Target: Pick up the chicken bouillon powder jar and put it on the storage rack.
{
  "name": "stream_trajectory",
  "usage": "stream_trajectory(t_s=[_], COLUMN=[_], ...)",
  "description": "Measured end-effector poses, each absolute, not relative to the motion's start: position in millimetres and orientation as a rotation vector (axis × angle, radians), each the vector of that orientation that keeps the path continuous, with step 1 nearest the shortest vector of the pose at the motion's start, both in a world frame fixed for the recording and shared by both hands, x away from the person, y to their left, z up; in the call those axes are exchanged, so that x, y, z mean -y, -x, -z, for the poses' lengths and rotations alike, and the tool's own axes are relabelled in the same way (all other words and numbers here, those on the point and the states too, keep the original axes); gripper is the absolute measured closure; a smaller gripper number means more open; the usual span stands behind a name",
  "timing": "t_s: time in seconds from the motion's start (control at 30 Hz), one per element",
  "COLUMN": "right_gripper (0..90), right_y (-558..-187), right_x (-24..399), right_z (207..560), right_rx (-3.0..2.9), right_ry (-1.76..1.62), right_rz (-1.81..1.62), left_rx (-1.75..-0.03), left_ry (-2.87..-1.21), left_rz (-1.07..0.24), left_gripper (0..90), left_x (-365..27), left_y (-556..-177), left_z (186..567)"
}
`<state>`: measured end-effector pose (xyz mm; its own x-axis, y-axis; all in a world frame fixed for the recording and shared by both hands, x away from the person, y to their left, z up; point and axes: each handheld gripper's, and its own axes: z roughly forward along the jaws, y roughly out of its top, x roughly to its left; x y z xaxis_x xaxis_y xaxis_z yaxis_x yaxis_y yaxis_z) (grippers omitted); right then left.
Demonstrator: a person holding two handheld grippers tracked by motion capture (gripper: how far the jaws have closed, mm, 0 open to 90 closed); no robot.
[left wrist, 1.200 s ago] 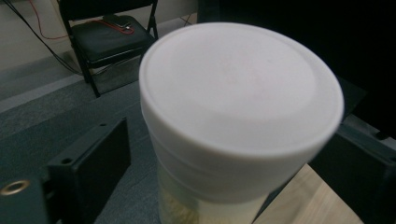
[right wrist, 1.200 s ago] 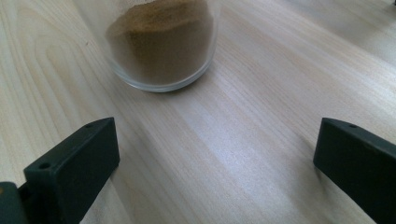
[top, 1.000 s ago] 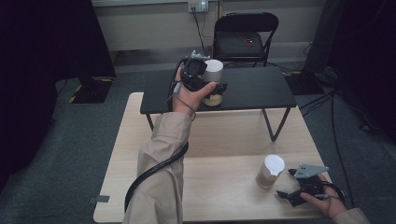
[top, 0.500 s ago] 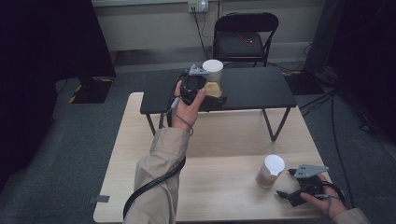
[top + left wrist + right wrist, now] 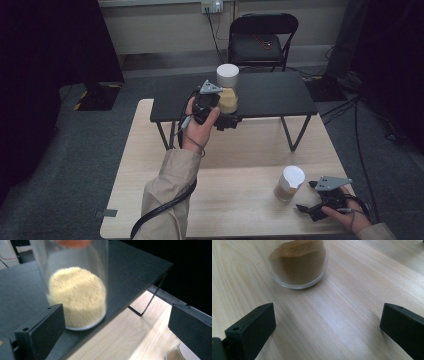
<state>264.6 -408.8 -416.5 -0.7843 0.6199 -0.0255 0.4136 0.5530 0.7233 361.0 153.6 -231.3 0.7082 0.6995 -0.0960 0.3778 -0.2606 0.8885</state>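
Since a second ago our left gripper [image 5: 226,120] has drawn back from the jar of yellow grains [image 5: 228,92], and its jaws now stand wide apart, clamped on nothing. Largest before us is the light wooden table [image 5: 165,200], and over its far edge stands the black table [image 5: 280,97]. On that black table, near its front edge, the jar of yellow grains sits upright with its white lid on; from the left gripper it lies at about 12 o'clock, just beside the jaws but, as far as we can tell, not touching them. In the left gripper view the jar [image 5: 76,295] is close ahead near the left jaw, blurred. On the wooden table, at about 4 o'clock from its middle, stands the jar of brown powder [image 5: 290,183], upright, lidded. Our right gripper [image 5: 305,196] rests near it, the jar at roughly 10 o'clock, apart from it, jaws wide open. In the right gripper view that jar [image 5: 298,262] stands ahead of the jaws.
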Motion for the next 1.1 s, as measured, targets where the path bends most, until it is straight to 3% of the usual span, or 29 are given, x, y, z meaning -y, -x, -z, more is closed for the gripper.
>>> stream_trajectory(t_s=[1.1], right_gripper=[0.0], right_y=[-265], right_x=[409], right_z=[416], right_rx=[-2.514], right_ry=[-0.859], right_rz=[-1.062], left_rx=[-0.827], left_ry=[-1.875], left_rz=[-0.275], left_gripper=[0.3], left_x=[-163], left_y=[-353], left_z=[330])
